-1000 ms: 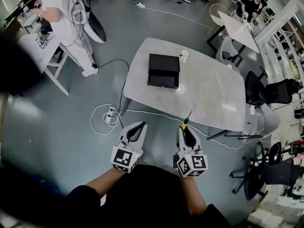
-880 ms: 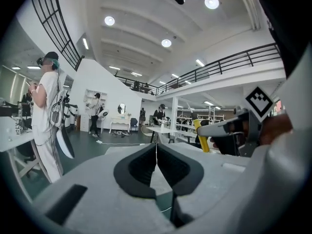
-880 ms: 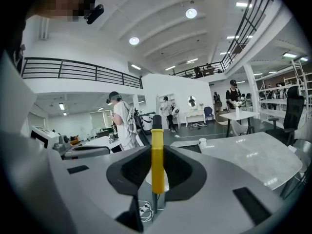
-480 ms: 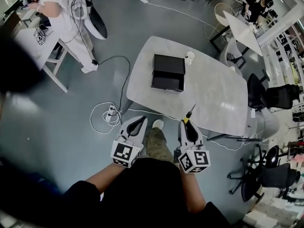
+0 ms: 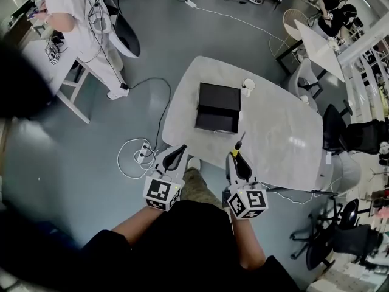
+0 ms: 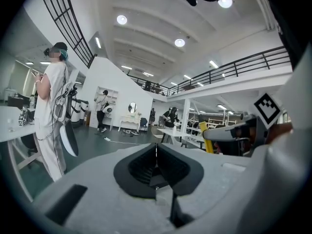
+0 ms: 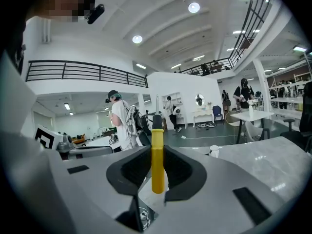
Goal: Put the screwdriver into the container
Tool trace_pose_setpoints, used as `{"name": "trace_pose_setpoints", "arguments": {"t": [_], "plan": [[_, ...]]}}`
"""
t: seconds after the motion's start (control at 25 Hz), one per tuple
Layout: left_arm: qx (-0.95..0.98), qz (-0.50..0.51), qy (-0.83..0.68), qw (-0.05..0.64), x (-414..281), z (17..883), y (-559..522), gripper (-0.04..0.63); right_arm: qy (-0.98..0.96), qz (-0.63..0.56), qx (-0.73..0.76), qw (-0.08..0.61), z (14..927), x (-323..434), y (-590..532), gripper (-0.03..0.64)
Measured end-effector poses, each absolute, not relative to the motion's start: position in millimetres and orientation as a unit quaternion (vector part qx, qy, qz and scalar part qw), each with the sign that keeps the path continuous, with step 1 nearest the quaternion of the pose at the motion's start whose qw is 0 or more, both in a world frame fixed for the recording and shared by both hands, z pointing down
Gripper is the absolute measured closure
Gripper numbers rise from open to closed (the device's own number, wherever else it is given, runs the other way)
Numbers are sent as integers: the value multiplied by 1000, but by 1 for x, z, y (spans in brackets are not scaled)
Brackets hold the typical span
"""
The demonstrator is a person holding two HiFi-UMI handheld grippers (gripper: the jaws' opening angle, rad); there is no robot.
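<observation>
Yellow-handled screwdriver (image 5: 239, 145), pinched in our right hand-held gripper (image 5: 235, 157), points at the container (image 5: 217, 105). Our left hand-held gripper (image 5: 180, 148), pressed together, extends level, short of the container.

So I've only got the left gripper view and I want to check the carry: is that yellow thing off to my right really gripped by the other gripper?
Observer: Yes. In the right gripper view the right gripper is closed on the screwdriver, with its pads on the yellow handle.
Operator: Where is the container?
Observer: The black container sits on the grey table, ahead of both grippers in the head view.
Operator: Is anything close to it?
Observer: A white cup stands beside its far right corner.
</observation>
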State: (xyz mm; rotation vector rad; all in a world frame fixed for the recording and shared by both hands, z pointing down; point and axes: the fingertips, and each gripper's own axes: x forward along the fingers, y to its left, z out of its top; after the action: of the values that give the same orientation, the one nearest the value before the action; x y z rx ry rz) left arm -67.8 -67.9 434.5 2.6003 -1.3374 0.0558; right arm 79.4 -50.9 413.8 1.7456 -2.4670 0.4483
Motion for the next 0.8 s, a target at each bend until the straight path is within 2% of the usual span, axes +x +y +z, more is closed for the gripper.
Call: {"name": "trace_pose_setpoints", "arguments": {"t": [0.8], "plan": [[865, 84, -468, 160, 2, 503, -210, 578, -849, 243, 447, 142, 524, 127, -200, 540]]}}
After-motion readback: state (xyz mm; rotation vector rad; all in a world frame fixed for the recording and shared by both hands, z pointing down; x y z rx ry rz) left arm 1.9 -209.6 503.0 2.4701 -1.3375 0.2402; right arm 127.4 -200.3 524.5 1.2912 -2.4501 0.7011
